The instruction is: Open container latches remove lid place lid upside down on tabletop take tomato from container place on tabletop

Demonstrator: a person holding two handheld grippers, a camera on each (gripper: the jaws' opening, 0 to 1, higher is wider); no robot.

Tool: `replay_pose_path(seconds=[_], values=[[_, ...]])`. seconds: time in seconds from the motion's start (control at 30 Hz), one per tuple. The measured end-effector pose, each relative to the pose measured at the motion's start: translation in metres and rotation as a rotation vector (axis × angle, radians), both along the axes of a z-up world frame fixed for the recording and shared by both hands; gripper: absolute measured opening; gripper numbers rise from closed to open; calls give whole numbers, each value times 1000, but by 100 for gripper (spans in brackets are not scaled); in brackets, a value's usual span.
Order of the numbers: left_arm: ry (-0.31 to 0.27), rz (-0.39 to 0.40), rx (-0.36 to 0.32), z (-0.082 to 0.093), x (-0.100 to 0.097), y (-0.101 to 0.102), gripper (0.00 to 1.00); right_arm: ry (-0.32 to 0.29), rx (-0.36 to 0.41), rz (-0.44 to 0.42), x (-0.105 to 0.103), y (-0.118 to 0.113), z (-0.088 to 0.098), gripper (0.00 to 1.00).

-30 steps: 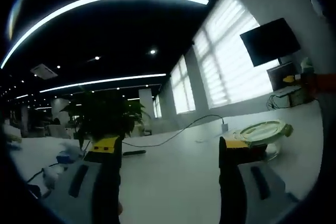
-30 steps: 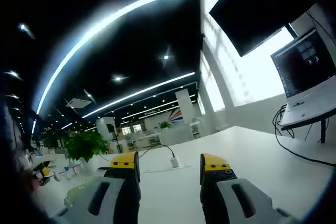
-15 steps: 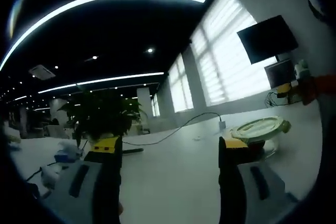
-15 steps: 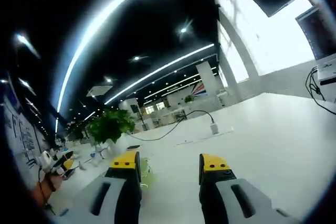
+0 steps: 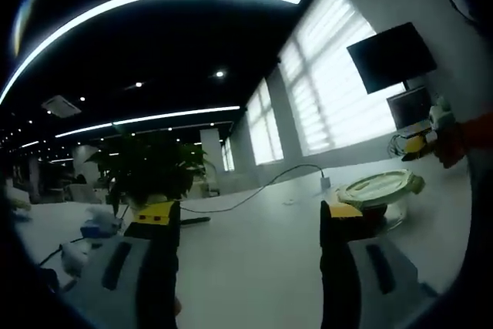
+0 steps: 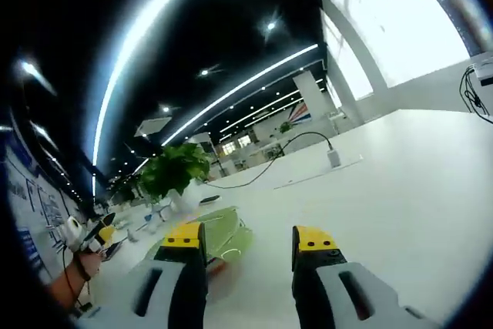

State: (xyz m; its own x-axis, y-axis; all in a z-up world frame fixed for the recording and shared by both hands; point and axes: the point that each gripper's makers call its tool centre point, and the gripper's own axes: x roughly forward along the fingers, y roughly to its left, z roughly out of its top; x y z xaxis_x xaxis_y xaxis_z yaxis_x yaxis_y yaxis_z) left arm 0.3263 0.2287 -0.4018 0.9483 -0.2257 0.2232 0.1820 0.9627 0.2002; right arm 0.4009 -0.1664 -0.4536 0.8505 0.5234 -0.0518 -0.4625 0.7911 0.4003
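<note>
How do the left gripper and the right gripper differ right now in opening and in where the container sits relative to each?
The left gripper has its jaws spread wider than the right gripper. In the left gripper view the container, green lid on, sits just behind the right-hand jaw tip; in the right gripper view it lies behind the left-hand jaw. Both grippers are open, hold nothing, and hover over the white table.
</note>
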Motion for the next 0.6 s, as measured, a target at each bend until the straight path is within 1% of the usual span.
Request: replay_pose_path(seconds=[0.23, 0.3, 0.5, 0.6], values=[[-2, 5, 7, 0, -2, 2, 71, 37, 19, 29, 2, 18, -11, 37], [-1, 4, 8, -1, -2, 2, 70, 61, 53, 43, 1, 25, -13, 35], [8, 11, 27, -4, -3, 4, 70, 108, 81, 53, 2, 40, -24, 35], [9, 13, 40, -4, -3, 4, 70, 143, 133, 56, 1, 46, -28, 34]])
